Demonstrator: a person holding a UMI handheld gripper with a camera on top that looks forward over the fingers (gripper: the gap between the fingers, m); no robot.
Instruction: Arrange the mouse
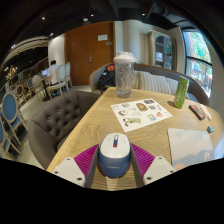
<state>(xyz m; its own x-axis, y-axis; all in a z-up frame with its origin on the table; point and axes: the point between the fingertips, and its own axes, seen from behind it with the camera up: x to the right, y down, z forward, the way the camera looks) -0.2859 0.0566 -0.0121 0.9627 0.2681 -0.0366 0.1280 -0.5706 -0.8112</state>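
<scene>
A white and blue mouse (113, 153) sits between my gripper's (113, 162) two fingers, and both magenta pads (86, 158) press on its sides. It is held over the near edge of a wooden table (95, 122). The mouse's white front points away from me, towards a printed sheet (140, 112) lying on the table just beyond the fingers.
A tall clear jug with a lid (124, 74) stands at the table's far side. A green can (181, 93) and a dark object (196, 111) are at the right, with a white cloth (190, 145) nearer. A grey tufted chair (55, 115) is on the left. A person (108, 72) sits beyond.
</scene>
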